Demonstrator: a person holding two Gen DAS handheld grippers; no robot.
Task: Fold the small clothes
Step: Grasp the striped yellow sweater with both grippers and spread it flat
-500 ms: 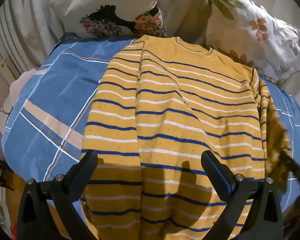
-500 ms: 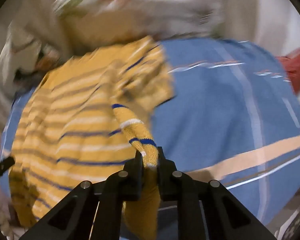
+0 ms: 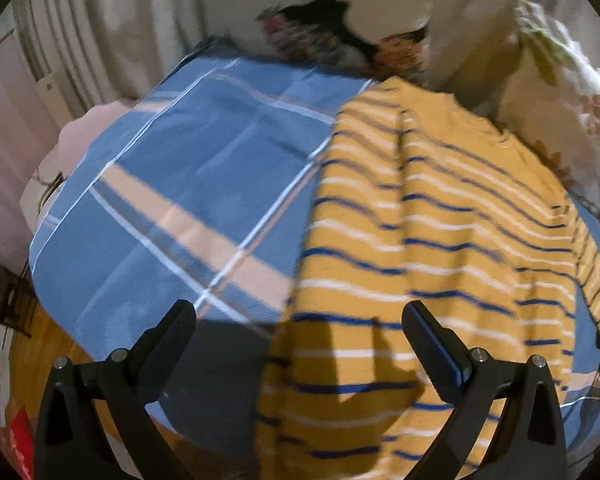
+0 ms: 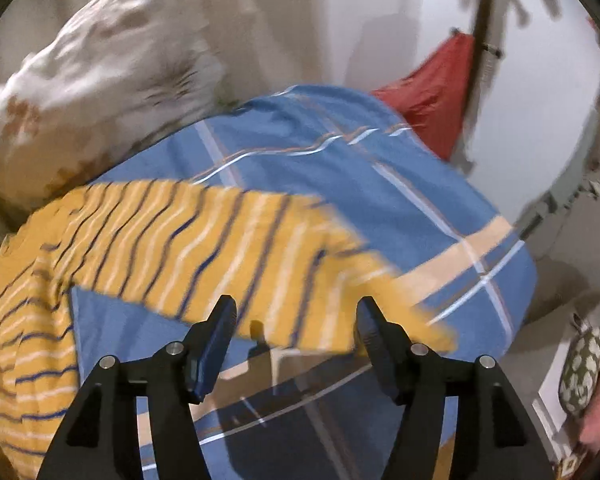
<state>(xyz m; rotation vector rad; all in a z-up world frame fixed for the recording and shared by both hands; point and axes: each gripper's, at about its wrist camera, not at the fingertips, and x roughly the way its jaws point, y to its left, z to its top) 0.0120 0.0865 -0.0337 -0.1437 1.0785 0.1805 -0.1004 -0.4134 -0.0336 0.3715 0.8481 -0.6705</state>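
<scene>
A yellow sweater (image 3: 440,240) with blue and white stripes lies flat on the blue plaid bed cover (image 3: 180,200), neck toward the pillows. My left gripper (image 3: 299,309) hangs open over the sweater's lower left edge, holding nothing. In the right wrist view one sleeve (image 4: 220,240) lies stretched out sideways across the bed cover (image 4: 340,152), blurred at its cuff. My right gripper (image 4: 297,304) is open just above and in front of that sleeve, with nothing between its fingers.
Floral pillows (image 3: 560,100) (image 4: 100,80) lean against the wall at the head of the bed. A red cloth (image 4: 432,92) hangs beyond the bed's far right corner. Wooden floor (image 3: 40,360) shows past the left edge, with pale curtains (image 3: 100,40) behind.
My right gripper has opened and let go of the sleeve, which now lies spread out on the bed. The left gripper has shifted left, toward the sweater's left edge.
</scene>
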